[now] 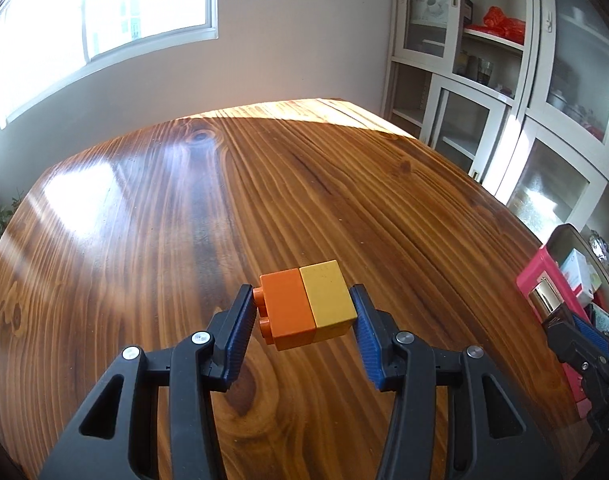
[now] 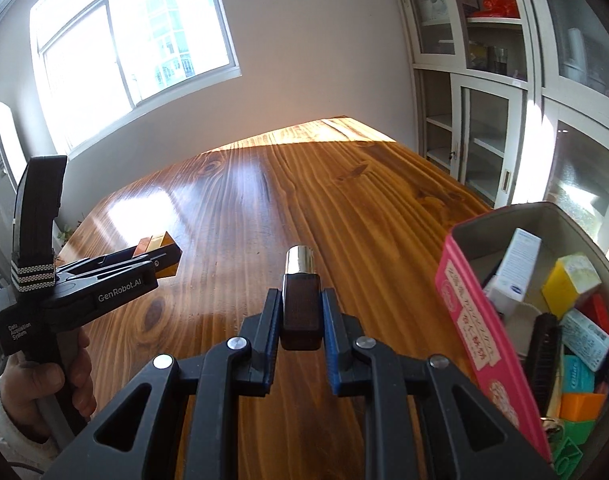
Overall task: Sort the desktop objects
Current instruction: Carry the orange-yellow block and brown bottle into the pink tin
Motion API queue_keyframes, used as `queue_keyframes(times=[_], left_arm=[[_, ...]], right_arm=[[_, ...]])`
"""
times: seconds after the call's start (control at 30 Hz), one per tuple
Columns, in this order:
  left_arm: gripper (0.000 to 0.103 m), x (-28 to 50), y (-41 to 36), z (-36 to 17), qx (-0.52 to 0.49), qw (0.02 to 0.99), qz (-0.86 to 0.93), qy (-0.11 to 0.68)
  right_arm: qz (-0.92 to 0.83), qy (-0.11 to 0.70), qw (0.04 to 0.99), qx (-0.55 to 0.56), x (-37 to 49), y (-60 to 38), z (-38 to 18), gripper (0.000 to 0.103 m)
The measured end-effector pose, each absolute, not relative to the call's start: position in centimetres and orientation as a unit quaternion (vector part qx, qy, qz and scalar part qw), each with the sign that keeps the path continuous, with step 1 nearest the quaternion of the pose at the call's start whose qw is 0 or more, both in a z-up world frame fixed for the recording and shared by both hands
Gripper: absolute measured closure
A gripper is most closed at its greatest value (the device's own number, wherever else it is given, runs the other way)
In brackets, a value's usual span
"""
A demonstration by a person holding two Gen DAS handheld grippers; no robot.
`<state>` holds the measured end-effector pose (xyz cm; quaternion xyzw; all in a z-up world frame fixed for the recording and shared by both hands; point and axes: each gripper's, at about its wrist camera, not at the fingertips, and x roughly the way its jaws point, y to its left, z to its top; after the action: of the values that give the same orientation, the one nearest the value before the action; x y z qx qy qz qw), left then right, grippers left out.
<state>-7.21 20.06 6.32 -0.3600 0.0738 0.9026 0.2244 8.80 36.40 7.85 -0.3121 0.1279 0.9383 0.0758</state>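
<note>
A varnished wooden table (image 1: 164,240) with pronounced grain and dark knots fills the foreground, its far end lit by a band of sunlight. Behind it rises a plain pale wall (image 2: 304,40) with a white-framed sliding window (image 2: 132,40), through which a building shows, and a white appliance (image 2: 0,144) stands at the left edge of the right wrist view. To the right stands a white cabinet (image 1: 520,92) with glass doors, its shelves holding a red bag (image 1: 504,26), boxes and jars.
</note>
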Motion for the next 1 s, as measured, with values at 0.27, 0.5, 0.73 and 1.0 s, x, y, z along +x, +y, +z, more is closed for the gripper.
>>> queue_keyframes(times=[0.27, 0.5, 0.73, 1.0], left_arm=[[0.052, -3.8, 23.2, 7.7, -0.354, 0.275, 0.891, 0.078], [0.052, 0.3, 27.7, 9.3, -0.335, 0.333, 0.875, 0.106], [0.052, 3.8, 32.9, 9.9, -0.331, 0.382, 0.853, 0.129], [0.052, 7.5, 37.9, 9.9, -0.327, 0.437, 0.824, 0.151]], right_arm=[[0.938, 0.149, 0.141, -0.28, 14.3, 41.0, 9.2, 0.081], [0.929, 0.175, 0.2, -0.257, 18.6, 45.5, 9.1, 0.081], [0.92, 0.204, 0.225, -0.246, 21.7, 49.5, 8.1, 0.081], [0.912, 0.229, 0.227, -0.255, 23.0, 52.4, 6.4, 0.081]])
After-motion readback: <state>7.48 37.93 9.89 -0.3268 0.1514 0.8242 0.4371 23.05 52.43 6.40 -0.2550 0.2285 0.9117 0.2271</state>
